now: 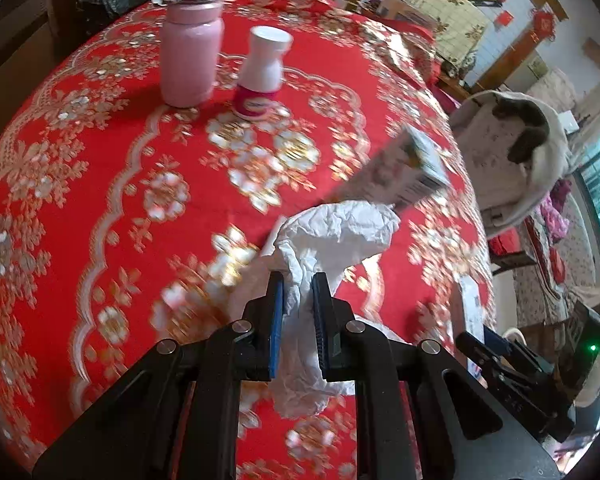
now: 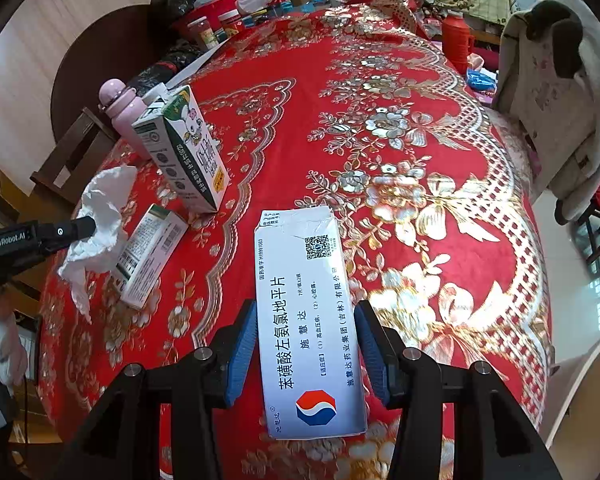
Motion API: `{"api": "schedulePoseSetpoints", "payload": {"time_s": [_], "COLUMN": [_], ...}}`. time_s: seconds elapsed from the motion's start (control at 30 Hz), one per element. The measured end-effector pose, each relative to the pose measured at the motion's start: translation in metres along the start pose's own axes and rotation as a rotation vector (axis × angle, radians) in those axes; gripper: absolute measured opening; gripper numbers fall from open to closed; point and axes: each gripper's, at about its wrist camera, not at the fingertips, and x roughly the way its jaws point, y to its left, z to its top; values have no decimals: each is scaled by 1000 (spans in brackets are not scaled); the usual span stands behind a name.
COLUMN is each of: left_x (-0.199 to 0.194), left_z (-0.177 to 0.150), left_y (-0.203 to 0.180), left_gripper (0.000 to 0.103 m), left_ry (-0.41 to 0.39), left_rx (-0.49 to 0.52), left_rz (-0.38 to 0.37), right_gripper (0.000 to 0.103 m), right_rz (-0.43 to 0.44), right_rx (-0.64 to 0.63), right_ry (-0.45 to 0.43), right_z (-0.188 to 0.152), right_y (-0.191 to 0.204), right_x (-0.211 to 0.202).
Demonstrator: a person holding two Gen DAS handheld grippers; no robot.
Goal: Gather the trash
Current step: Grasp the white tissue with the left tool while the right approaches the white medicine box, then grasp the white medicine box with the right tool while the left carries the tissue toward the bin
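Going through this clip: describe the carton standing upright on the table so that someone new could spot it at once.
Start at the red tablecloth with gold flowers and go to its left side, by the pink bottle. The carton stands there, leaning slightly, just beyond a small box lying flat. It alone has a green top and a cartoon animal on its side.

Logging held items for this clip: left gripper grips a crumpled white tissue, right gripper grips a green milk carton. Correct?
Not quite. The right gripper holds a flat white medicine box, as the right wrist view shows; the milk carton stands on the table. The left gripper does grip the tissue.
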Motion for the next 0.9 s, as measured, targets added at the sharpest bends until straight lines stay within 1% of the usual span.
{"api": "schedulePoseSetpoints", "payload": {"time_s": [0.27, 0.5, 0.9], "left_x": [-2, 2, 14], "left_z": [-30, -60, -97], "left_y": [-58, -117, -215], "left_gripper": [12, 12, 12], "left_ry": [22, 49, 92], "left_rx": [64, 147, 282], "left_rz": [-57, -106, -183], "right_gripper": [47, 47, 48], "right_rz": [-21, -64, -151], "right_rx": [15, 73, 200], "right_ry": [-26, -45, -92], "right_z": [-19, -46, -89], "right_y": [-24, -63, -134], "right_x": [-35, -70, -129]}}
